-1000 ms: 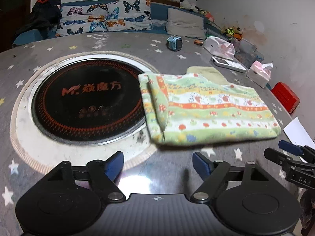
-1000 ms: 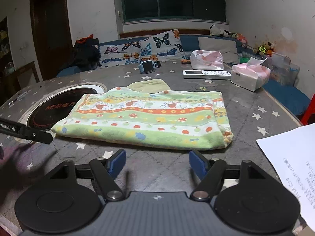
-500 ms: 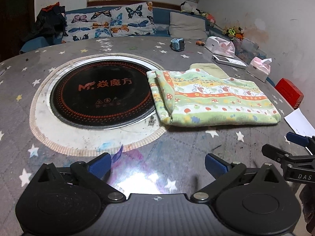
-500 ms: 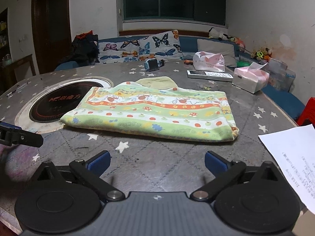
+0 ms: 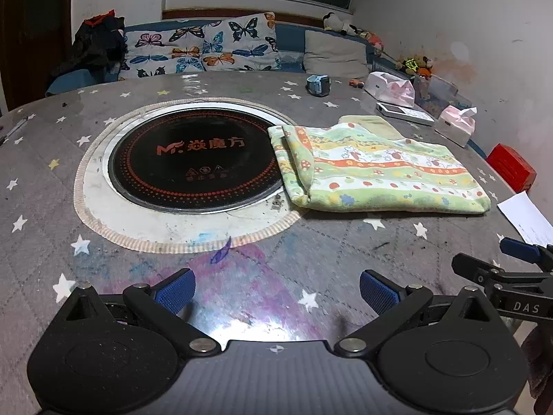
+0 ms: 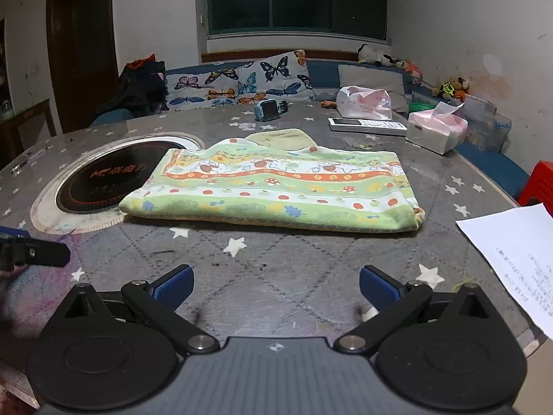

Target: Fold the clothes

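One folded garment (image 6: 276, 186), green with orange and white fruit-print stripes, lay flat on the star-patterned surface (image 6: 276, 276), its left end lapping the rim of a round black cooktop (image 5: 193, 169) set into it. Both the left gripper (image 5: 276, 292) and the right gripper (image 6: 276, 288) hung near the front edge, well short of the cloth, jaws spread wide and empty. Judged from this, the fold looked finished; a good close meant pulling straight away without snagging an edge. A sheet of paper (image 6: 515, 252) lay to the right.
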